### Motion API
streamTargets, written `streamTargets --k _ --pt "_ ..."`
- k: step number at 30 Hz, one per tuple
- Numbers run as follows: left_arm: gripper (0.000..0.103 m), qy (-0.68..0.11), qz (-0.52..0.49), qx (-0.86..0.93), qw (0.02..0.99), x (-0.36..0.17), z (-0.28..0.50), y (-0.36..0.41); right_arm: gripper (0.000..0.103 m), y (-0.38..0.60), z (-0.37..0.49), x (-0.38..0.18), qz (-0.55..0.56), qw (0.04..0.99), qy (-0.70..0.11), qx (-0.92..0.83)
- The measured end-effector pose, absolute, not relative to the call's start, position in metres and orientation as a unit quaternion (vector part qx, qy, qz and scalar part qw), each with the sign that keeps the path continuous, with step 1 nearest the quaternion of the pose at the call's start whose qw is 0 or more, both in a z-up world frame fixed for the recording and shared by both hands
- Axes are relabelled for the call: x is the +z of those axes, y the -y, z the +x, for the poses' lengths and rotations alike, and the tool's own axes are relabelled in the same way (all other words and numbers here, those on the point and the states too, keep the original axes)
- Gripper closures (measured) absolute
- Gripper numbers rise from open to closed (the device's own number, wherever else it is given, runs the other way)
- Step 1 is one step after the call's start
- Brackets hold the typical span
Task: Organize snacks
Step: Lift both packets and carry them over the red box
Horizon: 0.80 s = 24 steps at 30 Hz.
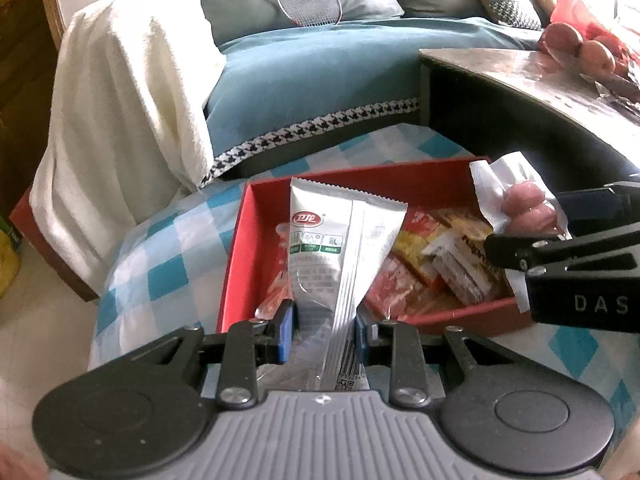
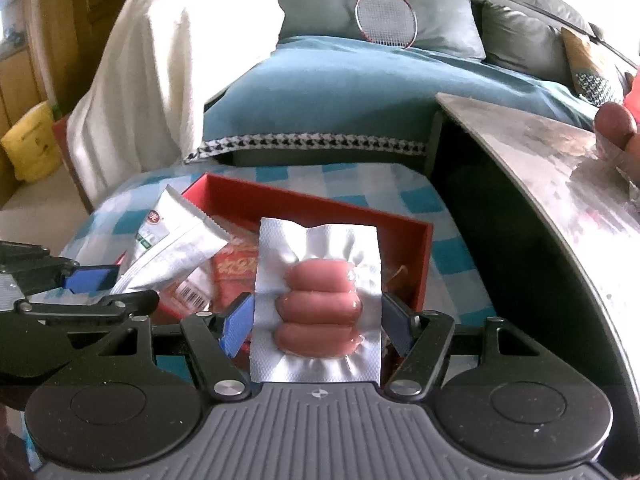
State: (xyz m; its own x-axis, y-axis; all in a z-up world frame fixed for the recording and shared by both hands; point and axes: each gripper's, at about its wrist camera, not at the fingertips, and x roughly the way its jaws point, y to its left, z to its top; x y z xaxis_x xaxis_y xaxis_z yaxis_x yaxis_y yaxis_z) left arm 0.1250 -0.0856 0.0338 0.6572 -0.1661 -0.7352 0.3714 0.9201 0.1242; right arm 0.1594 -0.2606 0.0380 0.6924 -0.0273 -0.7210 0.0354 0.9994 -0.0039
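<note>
My left gripper (image 1: pixel 325 322) is shut on a silver snack packet (image 1: pixel 340 240) with a red logo and holds it upright over the near side of the red box (image 1: pixel 240 248). My right gripper (image 2: pixel 318 318) is shut on a clear-and-silver pack of three pink sausages (image 2: pixel 320 304) and holds it above the red box (image 2: pixel 424 264). The sausage pack (image 1: pixel 524 212) and right gripper (image 1: pixel 532 252) show at the right in the left wrist view. The silver packet (image 2: pixel 176 240) and left gripper (image 2: pixel 96 292) show at the left in the right wrist view. Several red and yellow snack packs (image 1: pixel 424 264) lie in the box.
The box sits on a blue-and-white checked cloth (image 1: pixel 156 264). A grey table (image 1: pixel 520 76) with apples (image 1: pixel 596 56) stands at the right. Behind is a sofa with a teal cover (image 1: pixel 312 80), a white towel (image 1: pixel 128 100) and a badminton racket (image 1: pixel 308 0).
</note>
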Motion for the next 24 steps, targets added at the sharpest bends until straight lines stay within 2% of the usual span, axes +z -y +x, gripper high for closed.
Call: streamTargets --k 24 --pt "0.079 -0.408 0.154 -0.121 0.892 -0.004 0.199 0.116 0.029 0.287 0.225 0.007 -0.020 0.907 -0.419 -0.041"
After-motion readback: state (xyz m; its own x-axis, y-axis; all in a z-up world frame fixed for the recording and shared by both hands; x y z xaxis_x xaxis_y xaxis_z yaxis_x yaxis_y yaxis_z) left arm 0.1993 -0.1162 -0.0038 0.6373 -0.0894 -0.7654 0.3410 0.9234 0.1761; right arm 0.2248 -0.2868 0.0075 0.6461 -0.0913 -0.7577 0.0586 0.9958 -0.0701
